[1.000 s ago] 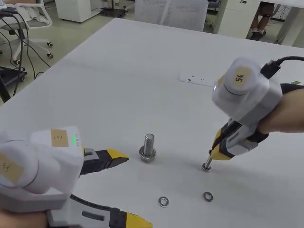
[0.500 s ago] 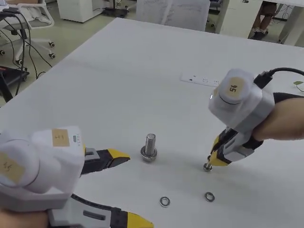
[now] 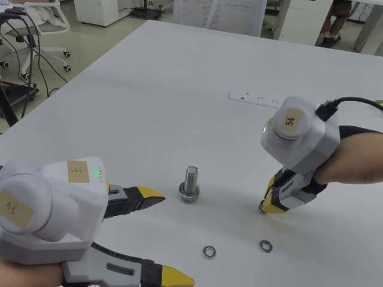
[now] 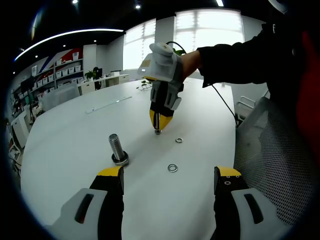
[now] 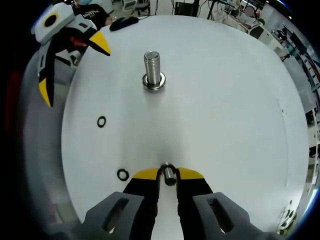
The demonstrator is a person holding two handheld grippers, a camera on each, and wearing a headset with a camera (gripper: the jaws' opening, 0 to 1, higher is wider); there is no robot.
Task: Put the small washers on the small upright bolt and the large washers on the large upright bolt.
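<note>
When you check the head view: your right gripper [image 3: 267, 206] is clamped shut on the small bolt [image 3: 261, 208], toward the bench's [image 3: 179, 89] near edge; yank sideways and it topples.
Left gripper view: your left gripper [image 4: 169, 170] gapes empty; loose washers [image 4: 172, 168] lie near the large bolt [image 4: 116, 149].
Right gripper view: jaws squeezing the bolt's top, hidden from above.

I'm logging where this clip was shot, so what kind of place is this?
Most likely an open-plan office or lab workspace: a big white table, wheeled office chairs with cables on the floor beside it, and tall windows behind rows of desks.
</note>
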